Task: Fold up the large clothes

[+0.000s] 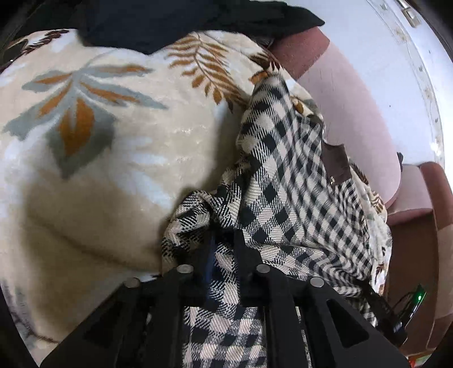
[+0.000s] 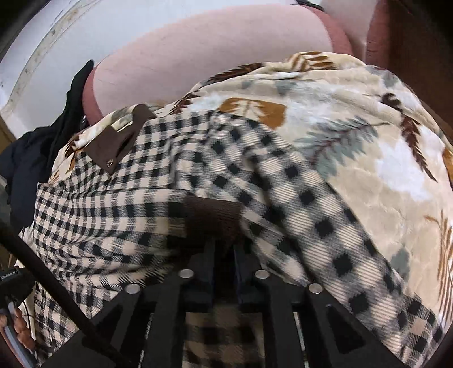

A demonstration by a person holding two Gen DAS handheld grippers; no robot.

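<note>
Both grippers sit right up against the checked shirt [image 1: 283, 181], which is spread over the leaf-print blanket [image 1: 93, 169] on the pink sofa [image 1: 354, 113]. Left gripper [image 1: 223, 254] has its jaws narrow with a fold of check cloth pinched between them. Right gripper [image 2: 223, 254] is narrow too, nosed in at the brown trim [image 2: 212, 215] of the shirt, but I can't tell if it's actually gripping. To do this fold well I'd keep both edges taut and level and carry them across together. Watch the plush blanket under the shirt, easy to snag. A black garment [image 1: 175, 22] lies beyond the shirt, out of the way.
</note>
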